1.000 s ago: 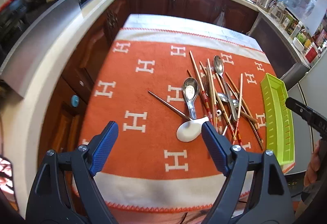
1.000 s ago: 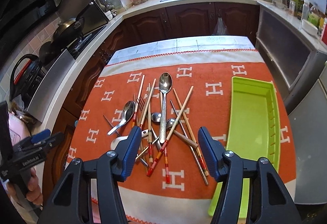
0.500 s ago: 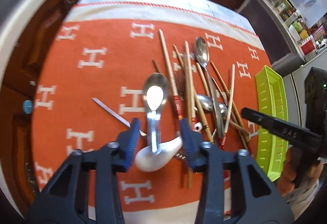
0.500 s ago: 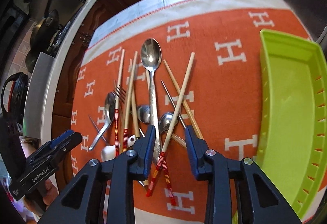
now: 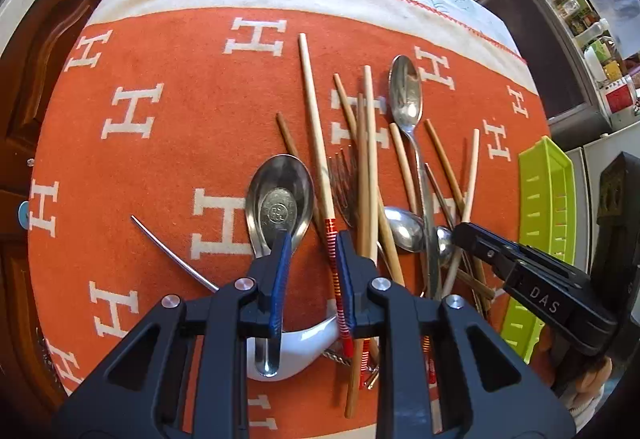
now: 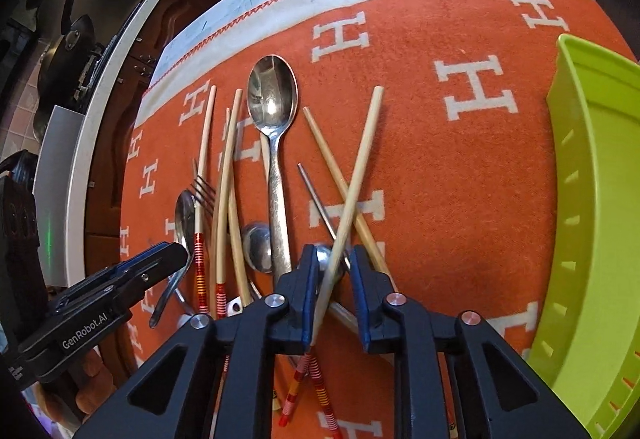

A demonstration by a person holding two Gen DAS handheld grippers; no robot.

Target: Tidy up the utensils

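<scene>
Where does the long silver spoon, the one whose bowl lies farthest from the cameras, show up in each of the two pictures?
Left wrist view: the long silver spoon lies right of centre, bowl in the upper part.
Right wrist view: the same spoon lies left of centre, handle running down the picture.
Shared landmark: the green tray, at the right edge in both.

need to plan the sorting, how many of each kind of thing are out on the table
metal spoons: 4
white spoon: 1
fork: 1
wooden chopsticks: 8, going by the tips that show in the pile
metal chopsticks: 2
green tray: 1
total: 17
</scene>
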